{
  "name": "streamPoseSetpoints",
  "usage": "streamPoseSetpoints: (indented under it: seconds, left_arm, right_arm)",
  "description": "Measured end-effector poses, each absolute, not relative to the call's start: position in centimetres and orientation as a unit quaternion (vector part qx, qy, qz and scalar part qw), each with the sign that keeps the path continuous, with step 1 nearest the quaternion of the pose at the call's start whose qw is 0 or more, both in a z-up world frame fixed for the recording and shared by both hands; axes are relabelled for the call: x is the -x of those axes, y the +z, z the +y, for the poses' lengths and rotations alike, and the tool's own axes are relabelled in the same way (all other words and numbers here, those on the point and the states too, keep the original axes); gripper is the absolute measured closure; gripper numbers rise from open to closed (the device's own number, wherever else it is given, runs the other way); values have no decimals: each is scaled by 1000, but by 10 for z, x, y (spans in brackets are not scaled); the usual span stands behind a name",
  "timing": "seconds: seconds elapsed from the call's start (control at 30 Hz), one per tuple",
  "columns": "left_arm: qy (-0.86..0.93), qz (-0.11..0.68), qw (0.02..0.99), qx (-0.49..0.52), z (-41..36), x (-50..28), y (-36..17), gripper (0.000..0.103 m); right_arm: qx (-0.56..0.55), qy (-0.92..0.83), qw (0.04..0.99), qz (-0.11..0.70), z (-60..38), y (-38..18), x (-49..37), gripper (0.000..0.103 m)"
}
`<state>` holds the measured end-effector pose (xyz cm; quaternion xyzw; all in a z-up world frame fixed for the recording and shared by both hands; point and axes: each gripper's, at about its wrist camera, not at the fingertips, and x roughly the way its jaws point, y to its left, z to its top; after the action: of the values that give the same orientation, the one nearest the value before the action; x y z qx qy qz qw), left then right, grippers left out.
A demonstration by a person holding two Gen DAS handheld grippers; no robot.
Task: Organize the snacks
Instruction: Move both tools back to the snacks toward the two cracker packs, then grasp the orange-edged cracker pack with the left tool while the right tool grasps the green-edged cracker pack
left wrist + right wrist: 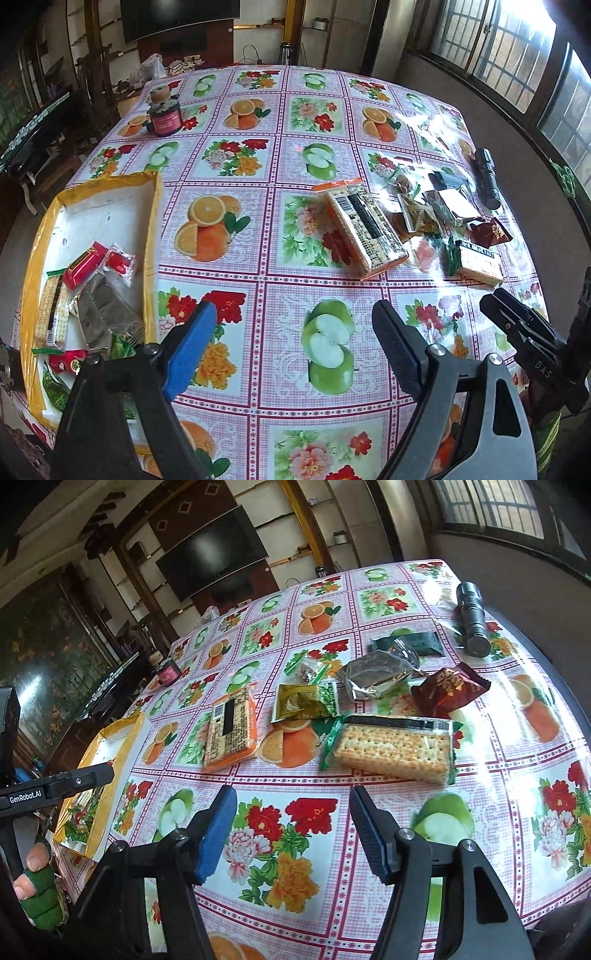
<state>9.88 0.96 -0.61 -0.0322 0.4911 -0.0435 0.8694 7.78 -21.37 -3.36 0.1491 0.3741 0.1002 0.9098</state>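
Note:
A heap of loose snacks lies on the fruit-patterned tablecloth: an orange cracker pack (364, 232) (231, 731), a green-edged cracker pack (391, 746) (476, 262), a yellow-green packet (306, 701), a silver packet (380, 672) and a dark red packet (448, 690). A yellow-rimmed white box (153, 221) (125, 734) at the left holds several snacks. My left gripper (293, 314) hovers open over bare cloth between box and heap. My right gripper (291, 794) stands open just short of the green-edged crackers, with nothing between its fingers.
A black flashlight (487, 177) (471, 620) lies beyond the heap near the table's right edge. A small dark jar (164, 110) (168, 670) stands at the far left. A gloved hand (37, 886) holds the left gripper.

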Motion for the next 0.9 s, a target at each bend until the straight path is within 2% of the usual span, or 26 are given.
streamPoseSetpoints:
  seconds: [0.5, 0.9]
  left_arm:
    - [-40, 510, 858, 50, -29, -146, -22, 16]
    - [-4, 547, 836, 41, -62, -214, -58, 16]
  right_arm:
    - [-154, 86, 915, 362, -248, -26, -128, 34]
    - [-137, 64, 899, 412, -257, -46, -163, 33]
